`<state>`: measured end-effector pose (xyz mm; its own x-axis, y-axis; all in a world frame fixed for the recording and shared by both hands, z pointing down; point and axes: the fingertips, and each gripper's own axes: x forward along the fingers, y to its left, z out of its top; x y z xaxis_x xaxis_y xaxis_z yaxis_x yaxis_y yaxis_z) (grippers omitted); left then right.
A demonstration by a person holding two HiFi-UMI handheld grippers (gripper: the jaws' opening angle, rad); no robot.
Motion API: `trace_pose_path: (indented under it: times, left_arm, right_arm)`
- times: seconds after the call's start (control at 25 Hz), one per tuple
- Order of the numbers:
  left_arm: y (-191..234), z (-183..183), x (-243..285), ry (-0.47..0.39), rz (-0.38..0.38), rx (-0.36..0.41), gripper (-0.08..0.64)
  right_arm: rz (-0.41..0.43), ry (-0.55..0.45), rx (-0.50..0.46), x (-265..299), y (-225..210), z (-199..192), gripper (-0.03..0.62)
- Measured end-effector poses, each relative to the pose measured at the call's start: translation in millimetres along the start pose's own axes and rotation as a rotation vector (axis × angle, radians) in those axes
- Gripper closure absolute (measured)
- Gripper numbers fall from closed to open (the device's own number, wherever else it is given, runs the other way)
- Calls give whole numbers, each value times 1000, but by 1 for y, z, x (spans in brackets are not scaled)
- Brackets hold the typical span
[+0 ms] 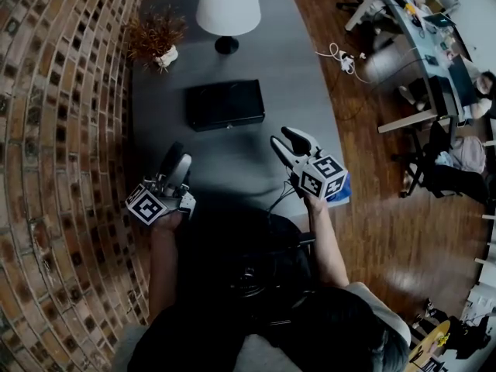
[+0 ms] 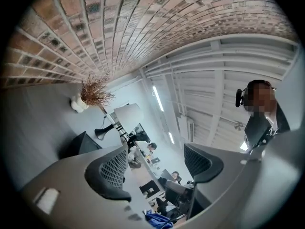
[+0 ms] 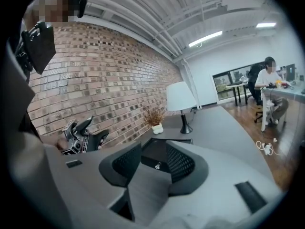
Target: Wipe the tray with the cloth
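- Tray (image 1: 225, 103): lies flat mid-bench (image 1: 306, 84), well apart from both claws. Its dark face does not show whether it is clean.
- Left claw (image 1: 180, 163): jaws stand wide, with nothing between them.
- Right claw (image 1: 284, 141): jaws stand part open, with nothing between them. It points toward the tray.
- Cloth: neither claw has it. A blue patch (image 1: 342, 192) at the near right bench edge, half hidden by the right claw, is probably it. Too little shows to be sure.
- Stage: empty claws and a cloth lying aside fit either a wipe yet to come or one done with the cloth put down. The pictures do not settle which.
- Risk, cloth: it sits at the very edge of the bench. A brush from the right claw or a poor pinch could drop it to the floor.
- Risk, grip: a pinch on one fold only would let the cloth trail or slip out under wiping pressure. That would put bare claw on the tray.
- Risk, tray: it looks loose on a smooth bench. A one-sided push would likely slide it rather than clean it, unless the other claw steadies it.
- Risk, surroundings: the lamp (image 1: 227, 10) and dried plant (image 1: 155, 41) stand beyond the tray. A shoved tray or an overreach could strike the lamp's foot.
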<state>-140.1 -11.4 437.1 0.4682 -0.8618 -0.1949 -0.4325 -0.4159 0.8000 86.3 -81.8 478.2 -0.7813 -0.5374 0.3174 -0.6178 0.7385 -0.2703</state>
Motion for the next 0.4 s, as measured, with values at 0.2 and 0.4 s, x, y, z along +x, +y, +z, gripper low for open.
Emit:
trace_pose_path:
  times: [0.2, 0.4]
  left_arm:
    - [-4, -2, 0, 9, -11, 7, 195]
    - [-3, 2, 7, 22, -23, 30, 195]
  right_arm:
    - [3, 7, -13, 0, 1, -3, 412]
    - [3, 2, -26, 6, 2, 3, 411]
